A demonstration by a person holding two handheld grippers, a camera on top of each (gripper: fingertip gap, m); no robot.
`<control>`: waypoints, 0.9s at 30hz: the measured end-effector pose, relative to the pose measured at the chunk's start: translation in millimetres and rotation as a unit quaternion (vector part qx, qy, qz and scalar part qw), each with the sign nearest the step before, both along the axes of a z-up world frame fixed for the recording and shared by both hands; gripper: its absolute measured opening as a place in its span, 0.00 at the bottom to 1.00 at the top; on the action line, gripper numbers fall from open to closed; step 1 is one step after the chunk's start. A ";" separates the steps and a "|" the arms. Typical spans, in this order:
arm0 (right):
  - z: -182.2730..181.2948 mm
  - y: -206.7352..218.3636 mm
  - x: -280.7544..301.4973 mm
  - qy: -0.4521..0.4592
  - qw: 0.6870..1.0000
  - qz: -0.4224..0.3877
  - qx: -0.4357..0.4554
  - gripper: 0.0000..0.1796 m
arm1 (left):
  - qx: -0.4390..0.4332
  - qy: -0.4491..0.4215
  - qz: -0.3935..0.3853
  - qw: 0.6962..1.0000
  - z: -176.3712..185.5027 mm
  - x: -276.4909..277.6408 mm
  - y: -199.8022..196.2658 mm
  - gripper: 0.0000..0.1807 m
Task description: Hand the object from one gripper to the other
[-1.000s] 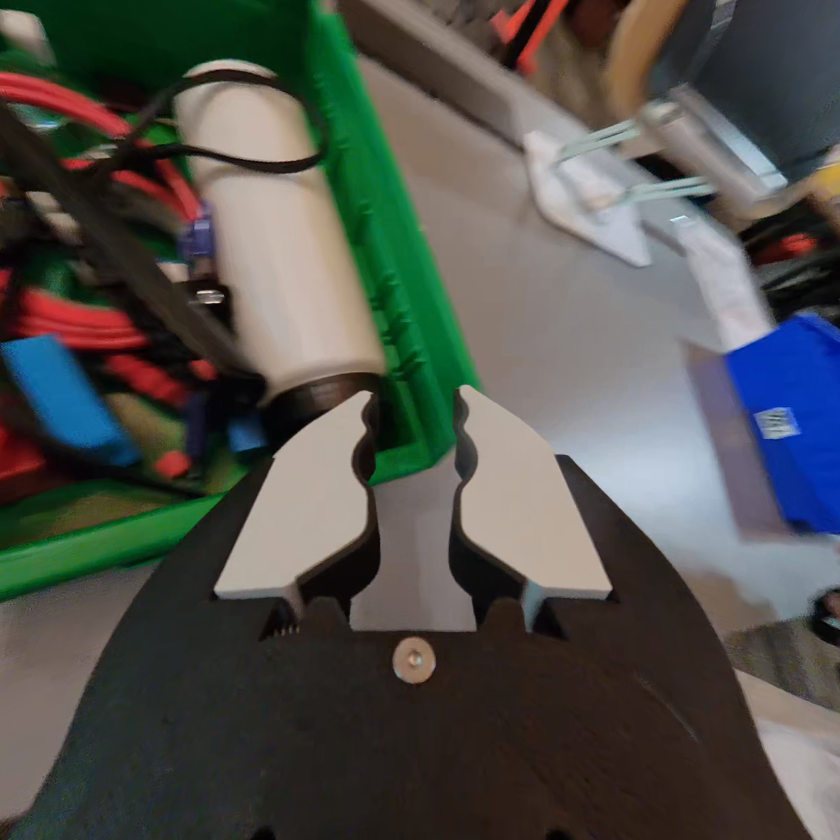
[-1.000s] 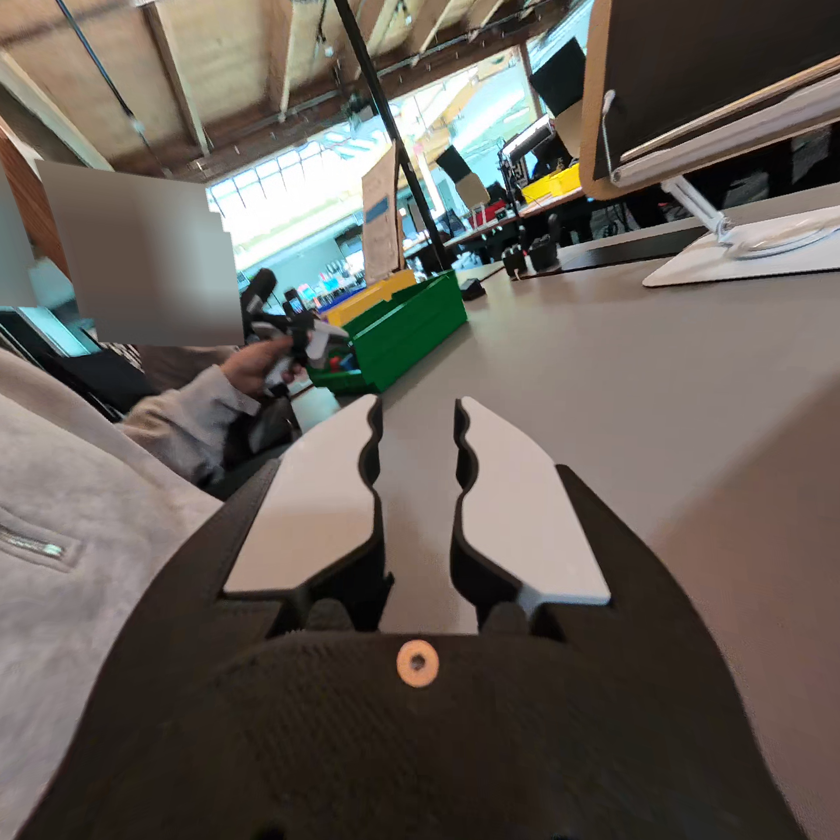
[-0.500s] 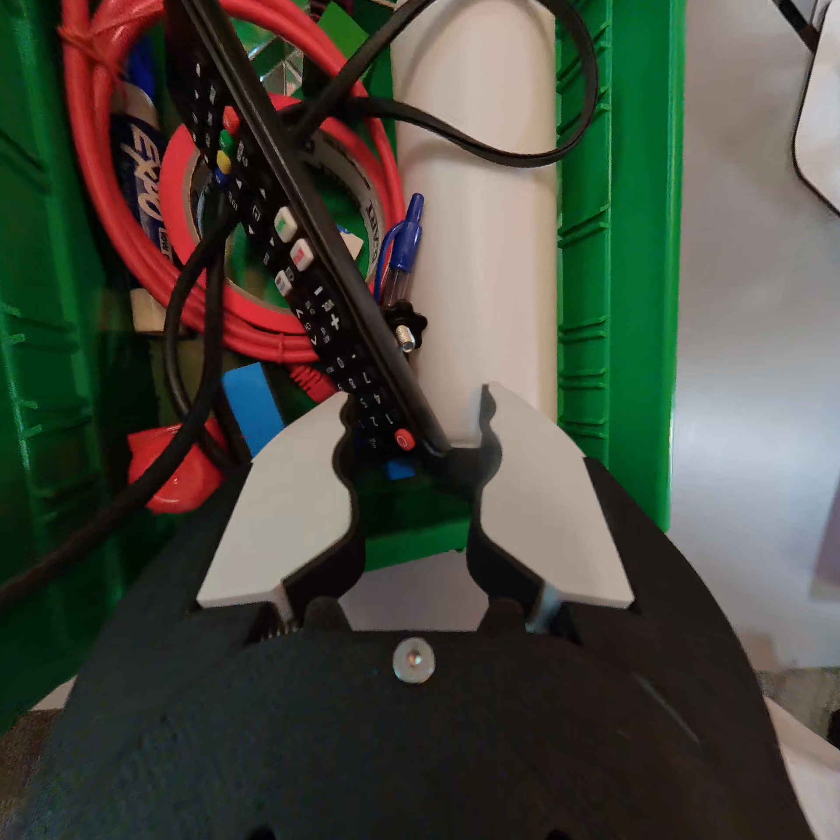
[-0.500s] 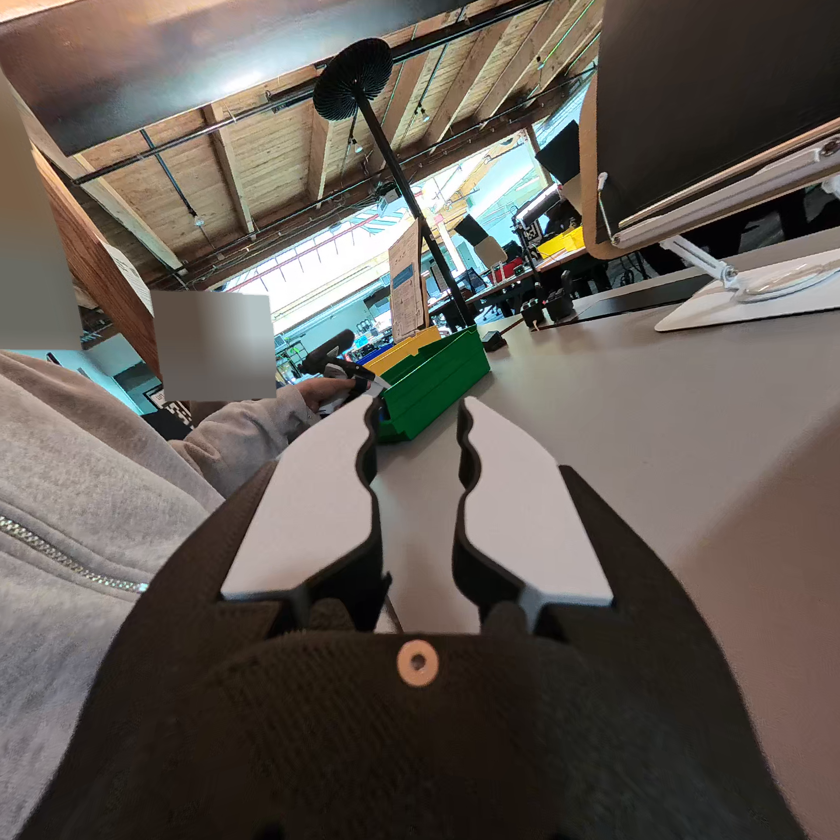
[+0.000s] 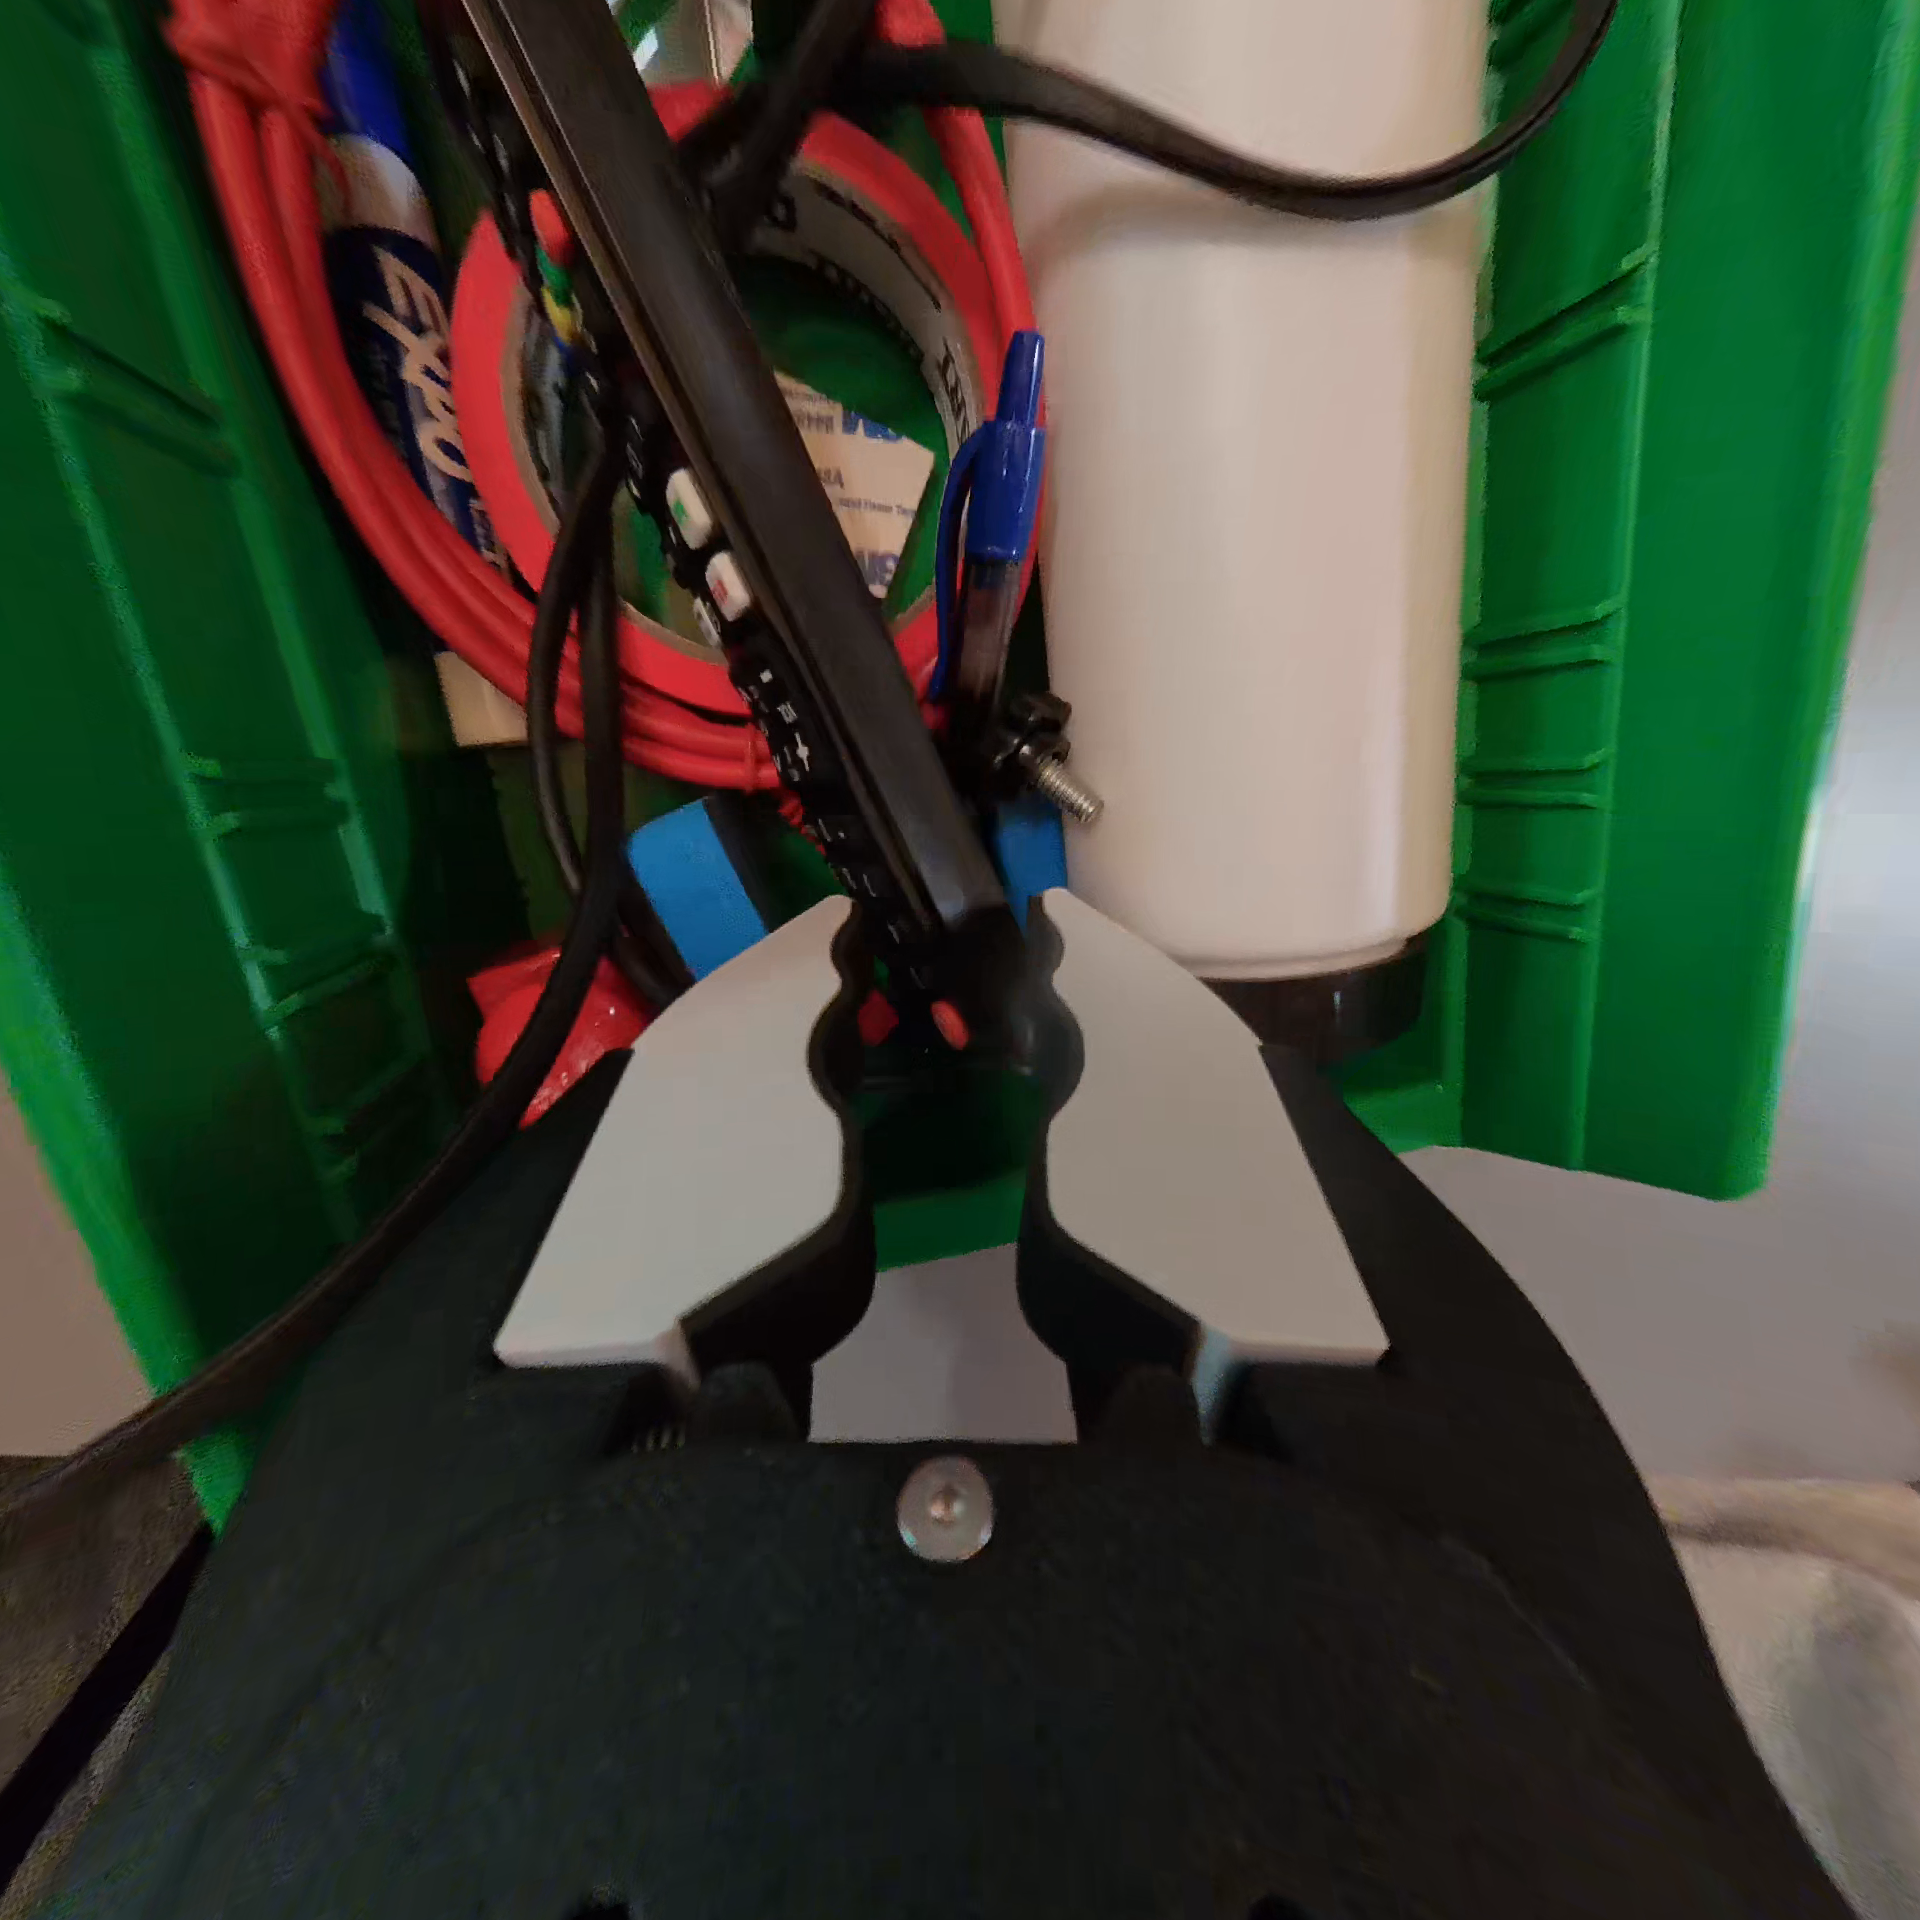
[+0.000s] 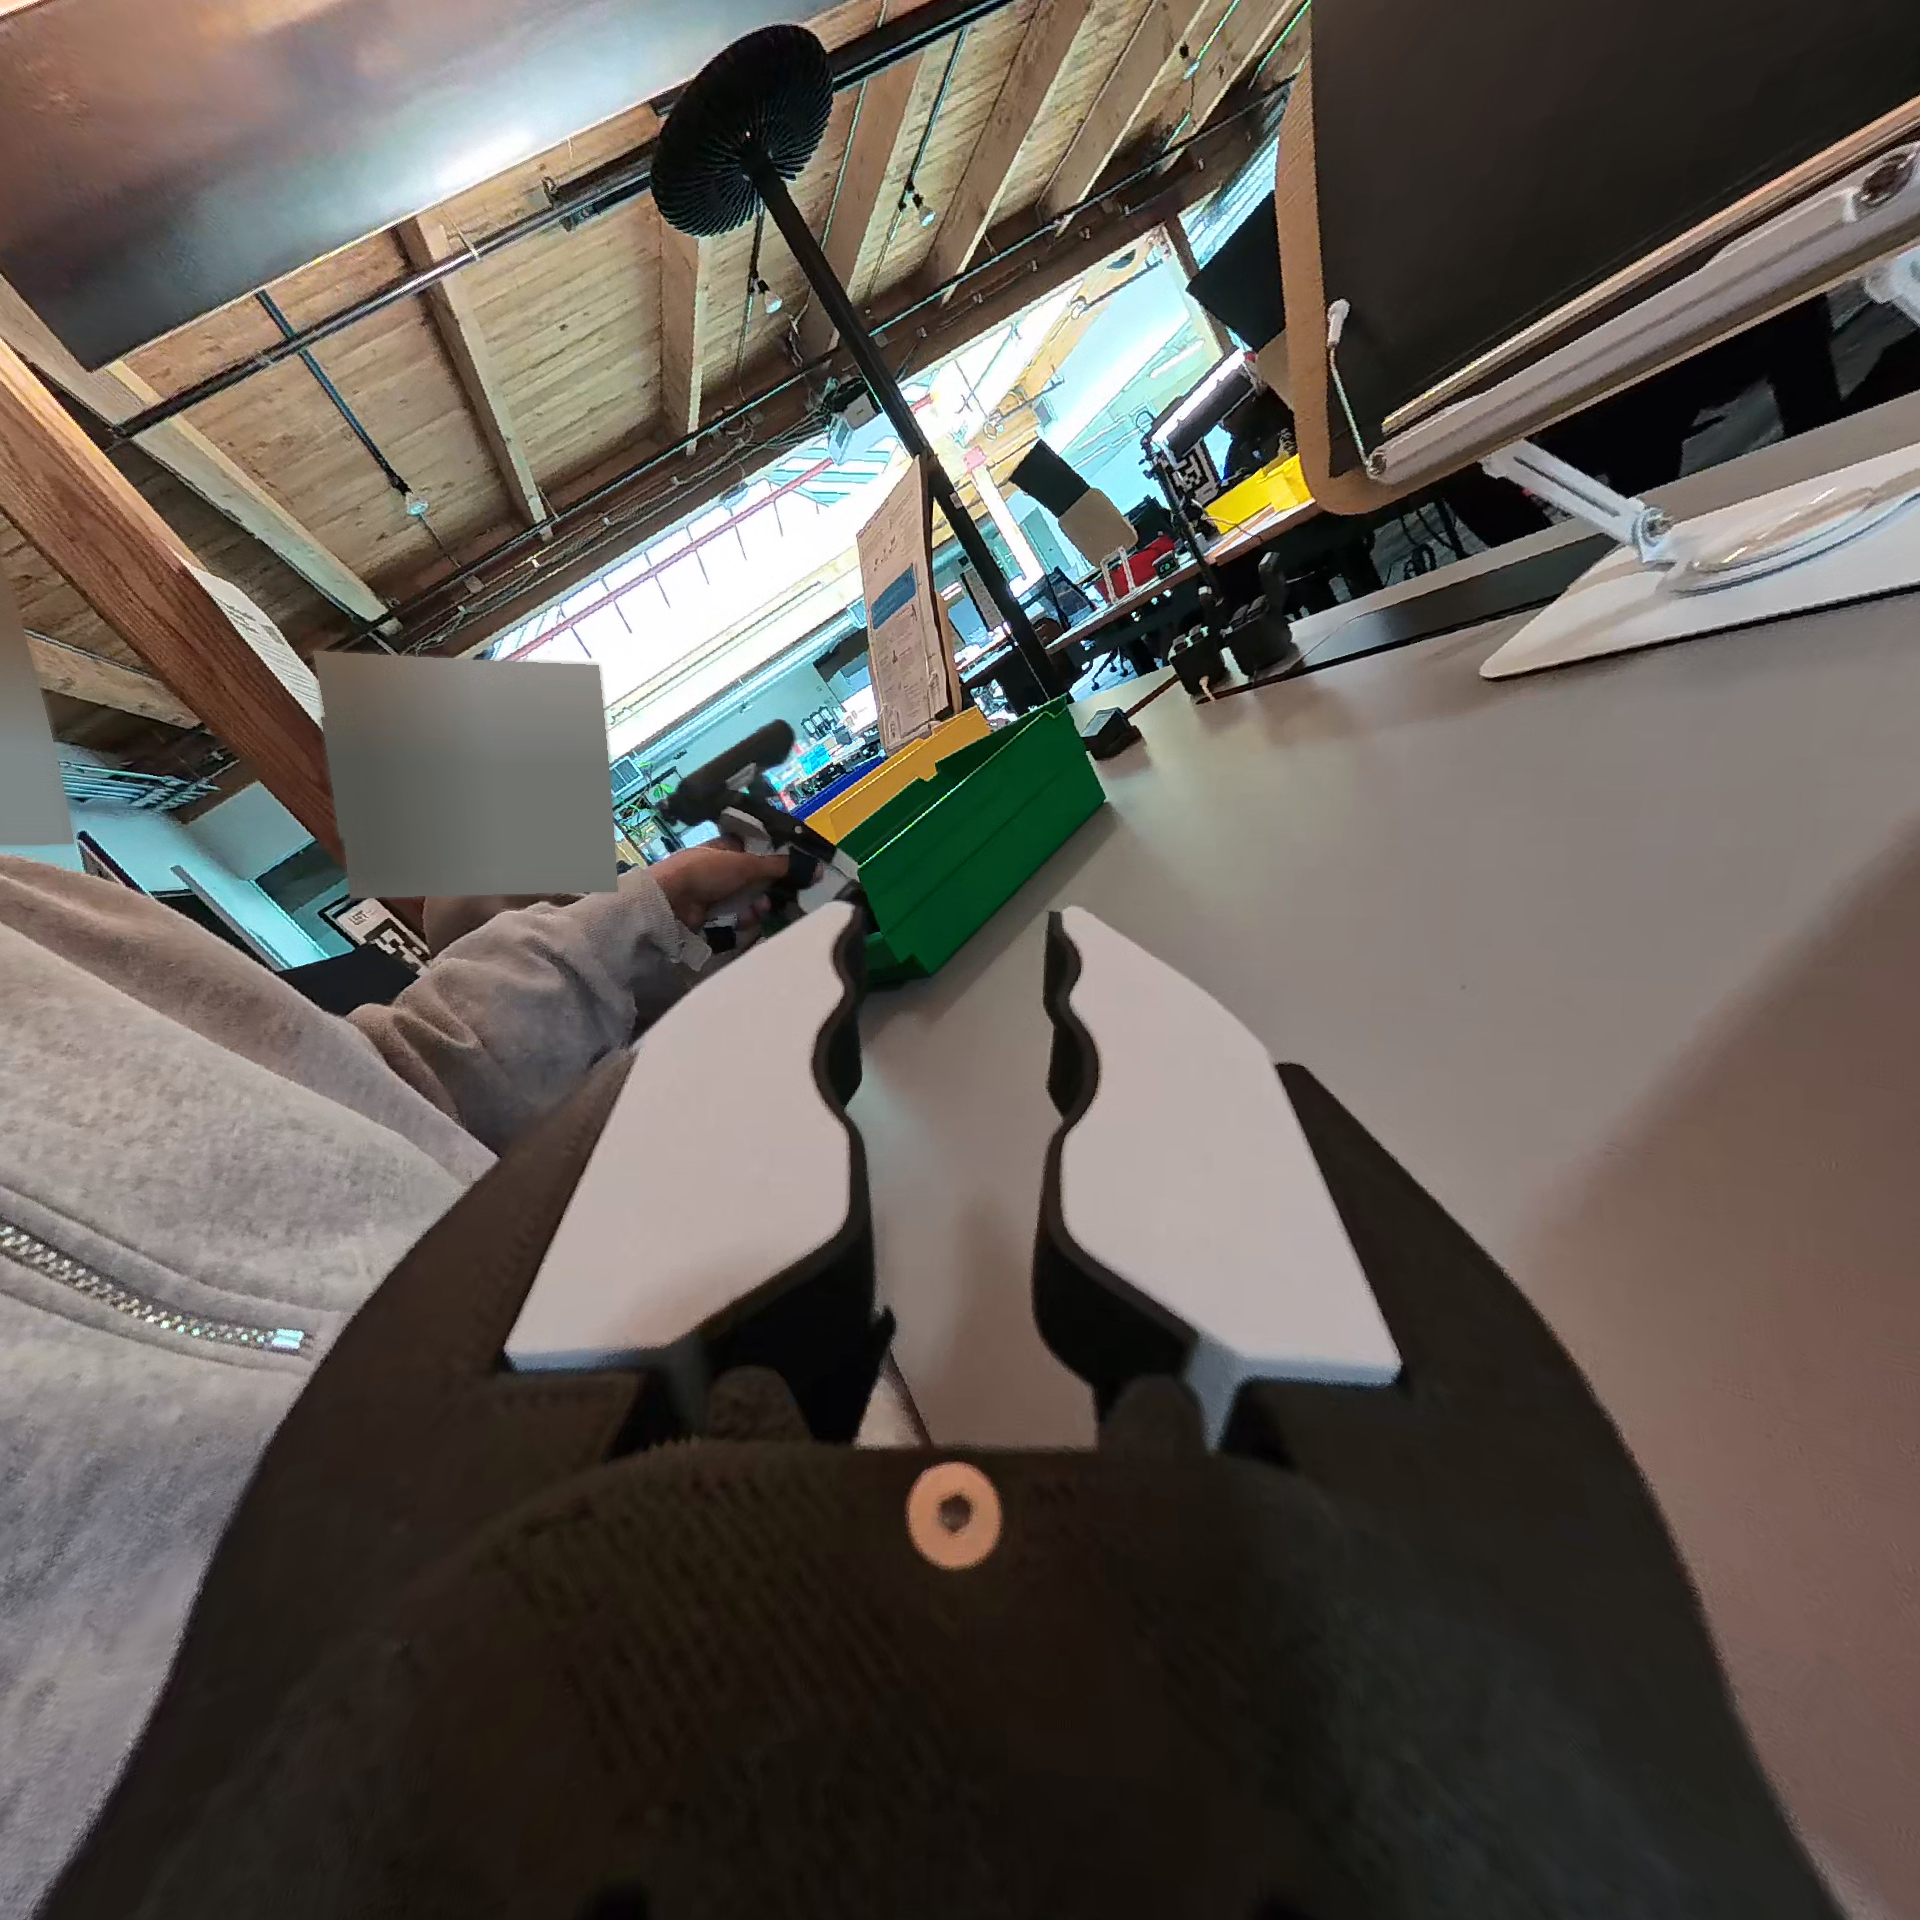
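A black remote control (image 5: 727,416) with small coloured buttons lies tilted on its edge in a green bin (image 5: 1621,623). My left gripper (image 5: 945,914) is inside the bin's near end, and its fingertips are closed against both sides of the remote's near end. My right gripper (image 6: 951,925) is open and empty, low over the grey table (image 6: 1455,935), well away from the bin (image 6: 977,831). In the right wrist view a hand holds the left gripper (image 6: 790,862) at the bin's near end.
The bin also holds a white bottle (image 5: 1247,520), coiled red cable (image 5: 343,436), a red tape roll (image 5: 488,416), a blue pen (image 5: 1003,457), a marker (image 5: 405,343) and a black cable (image 5: 561,727). A yellow bin (image 6: 904,758) stands behind. A monitor stand (image 6: 1714,561) sits at the right. My right fingertips sit around 55 cm from my left ones.
My left gripper swung over the bin, opened wider, moved in along the remote and closed on its near end. My right gripper tilted up slightly and stayed open.
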State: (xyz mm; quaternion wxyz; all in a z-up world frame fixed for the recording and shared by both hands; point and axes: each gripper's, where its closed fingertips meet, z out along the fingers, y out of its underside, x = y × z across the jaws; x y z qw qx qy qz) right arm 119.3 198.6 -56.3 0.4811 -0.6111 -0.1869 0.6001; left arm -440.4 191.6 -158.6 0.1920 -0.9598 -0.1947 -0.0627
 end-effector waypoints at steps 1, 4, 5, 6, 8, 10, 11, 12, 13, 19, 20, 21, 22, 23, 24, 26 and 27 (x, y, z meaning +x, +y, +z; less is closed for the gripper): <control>-0.4 0.3 0.2 -0.001 1.000 -0.001 0.000 0.18 | 0.019 0.001 0.005 1.000 5.9 -1.1 0.7 0.15; -1.6 1.0 0.0 0.001 1.000 0.000 -0.005 0.18 | 0.090 -0.026 0.030 0.995 24.4 -2.8 1.6 0.14; -2.3 1.3 -0.1 0.002 1.000 0.001 -0.008 0.18 | 0.109 -0.026 0.040 0.993 29.0 -5.9 -0.1 0.13; -2.8 1.5 -0.1 0.002 1.000 0.002 -0.010 0.18 | 0.132 -0.029 0.043 0.990 34.3 -7.2 -0.8 0.13; -2.8 1.9 0.3 0.006 1.000 0.003 -0.015 0.18 | 0.176 -0.048 0.056 0.982 44.5 -7.3 -1.7 0.12; -2.7 2.0 0.6 0.008 1.000 0.003 -0.017 0.18 | 0.214 -0.063 0.062 0.973 53.0 -6.1 -2.0 0.12; -2.7 1.9 0.5 0.008 1.000 0.003 -0.016 0.18 | 0.236 -0.075 0.065 0.967 57.9 -4.4 -1.4 0.12; -2.8 1.6 0.2 0.007 1.000 0.004 -0.016 0.18 | 0.262 -0.087 0.065 0.959 64.1 -1.8 0.2 0.11; -3.0 1.1 -0.3 0.005 1.000 0.004 -0.015 0.18 | 0.284 -0.102 0.066 0.951 70.2 1.9 1.5 0.11; -6.0 -0.7 -3.9 -0.008 1.000 0.007 -0.010 0.18 | 0.344 -0.127 0.037 0.930 93.1 32.7 13.9 0.11; -6.1 -1.1 -4.3 -0.009 1.000 0.007 -0.010 0.18 | 0.332 -0.100 0.032 0.937 89.7 31.1 14.4 0.11; -6.1 -1.4 -4.3 -0.009 1.000 0.007 -0.010 0.18 | 0.320 -0.077 0.024 0.944 85.8 29.4 14.4 0.11; -5.9 -1.5 -4.2 -0.010 1.000 0.006 -0.008 0.18 | 0.314 -0.067 0.010 0.947 83.3 30.7 15.0 0.11; -5.8 -1.4 -4.0 -0.012 1.000 0.005 -0.007 0.18 | 0.304 -0.065 -0.002 0.951 79.9 33.1 14.4 0.11; -5.9 -1.2 -3.9 -0.013 1.000 0.003 -0.006 0.18 | 0.291 -0.066 -0.011 0.954 75.7 35.7 13.0 0.11; -6.5 -1.0 -4.3 -0.013 1.000 0.004 -0.007 0.18 | 0.265 -0.067 -0.027 0.962 66.2 39.8 10.1 0.11; -7.0 -1.0 -4.9 -0.013 1.000 0.005 -0.009 0.18 | 0.251 -0.069 -0.035 0.965 61.0 42.2 8.9 0.11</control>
